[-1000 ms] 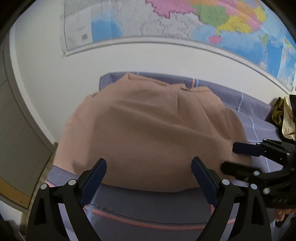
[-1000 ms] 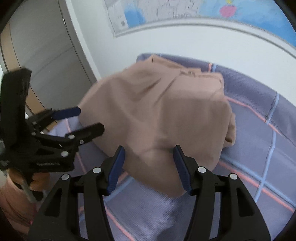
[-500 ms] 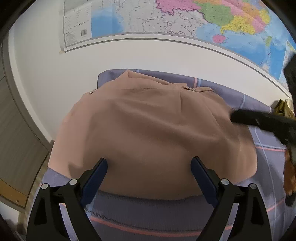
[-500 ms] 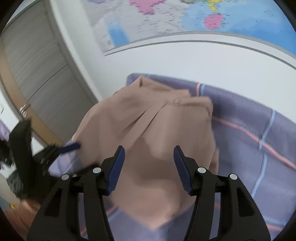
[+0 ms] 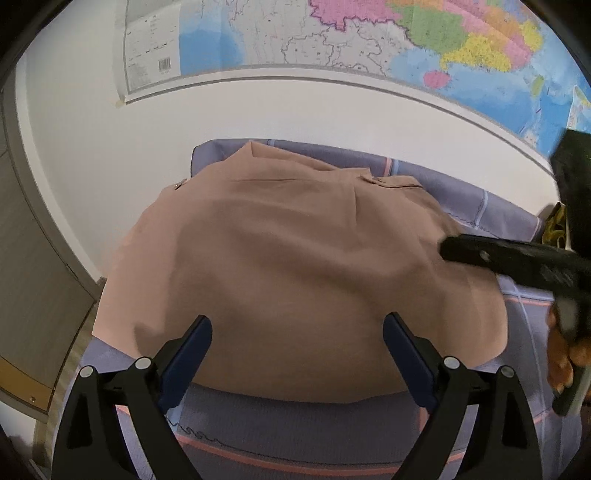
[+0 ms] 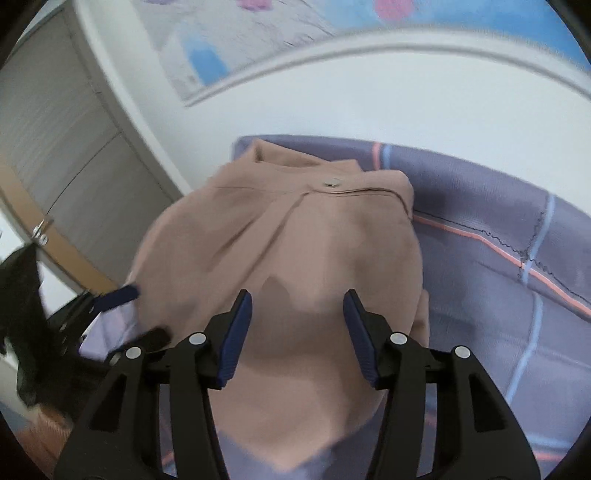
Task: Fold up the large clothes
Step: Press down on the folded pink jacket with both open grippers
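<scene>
A tan garment lies folded into a compact block on a purple checked cloth, its waistband with a metal snap toward the wall. My left gripper is open and empty, hovering over the garment's near edge. My right gripper is open and empty above the garment's middle. The right gripper also shows as a black bar at the right of the left wrist view. The left gripper's blue fingertip shows at the left of the right wrist view.
A white wall with a large coloured map stands just behind the cloth. A grey cabinet with a wooden strip is at the left. A yellow-green item lies at the far right on the cloth.
My right gripper has lifted and swung up over the garment toward the waistband. My left gripper has moved a little forward over the near edge. The garment has not moved.
</scene>
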Tool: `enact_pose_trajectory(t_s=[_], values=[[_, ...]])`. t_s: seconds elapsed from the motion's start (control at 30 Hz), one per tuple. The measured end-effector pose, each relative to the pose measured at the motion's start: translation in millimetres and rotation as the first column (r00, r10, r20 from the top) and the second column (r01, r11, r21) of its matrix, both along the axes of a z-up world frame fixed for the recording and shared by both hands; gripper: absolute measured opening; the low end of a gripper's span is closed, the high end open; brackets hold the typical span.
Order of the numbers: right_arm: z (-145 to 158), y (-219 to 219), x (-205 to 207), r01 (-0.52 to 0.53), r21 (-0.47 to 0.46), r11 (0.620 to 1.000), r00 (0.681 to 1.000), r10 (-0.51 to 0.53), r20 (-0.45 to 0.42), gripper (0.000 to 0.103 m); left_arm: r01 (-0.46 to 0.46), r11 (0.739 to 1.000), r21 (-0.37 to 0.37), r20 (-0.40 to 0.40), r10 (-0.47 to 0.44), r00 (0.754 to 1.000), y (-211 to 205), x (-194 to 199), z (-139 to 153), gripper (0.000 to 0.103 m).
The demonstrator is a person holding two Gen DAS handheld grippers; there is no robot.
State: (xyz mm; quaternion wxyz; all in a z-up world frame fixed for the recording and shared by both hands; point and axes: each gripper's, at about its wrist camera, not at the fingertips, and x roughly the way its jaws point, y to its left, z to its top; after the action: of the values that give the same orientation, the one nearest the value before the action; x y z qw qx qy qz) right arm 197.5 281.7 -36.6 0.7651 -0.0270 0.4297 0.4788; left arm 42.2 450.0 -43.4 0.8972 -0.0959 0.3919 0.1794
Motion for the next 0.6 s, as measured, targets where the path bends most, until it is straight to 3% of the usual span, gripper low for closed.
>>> enact_pose_trajectory(t_s=[0.13,0.27,0.5,0.6], values=[[1,-9,-34,-0.041,-0.008,0.999,0.997,0.041,0.070,0.055,-0.005,1.000,-0.004,-0.009,0.005,1.000,-3,2,-5,0.091],[-20,-7,-51,-0.074,-0.092,0.993,0.993,0.081,0.081,0.054,-0.017,1.000,0.008,-0.034,0.017,0.999,-6,6,-13,0.092],[-18,-10,-59,-0.064,-0.080,0.995,0.995,0.070,0.077,0.056,-0.034,0.999,0.005,-0.026,0.034,0.999,-10,-3,-10,0.091],[-12,-16,-65,-0.056,-0.062,0.997,0.994,0.062,0.087,0.064,-0.041,0.999,0.017,-0.011,0.041,0.999,-16,-10,-7,0.094]])
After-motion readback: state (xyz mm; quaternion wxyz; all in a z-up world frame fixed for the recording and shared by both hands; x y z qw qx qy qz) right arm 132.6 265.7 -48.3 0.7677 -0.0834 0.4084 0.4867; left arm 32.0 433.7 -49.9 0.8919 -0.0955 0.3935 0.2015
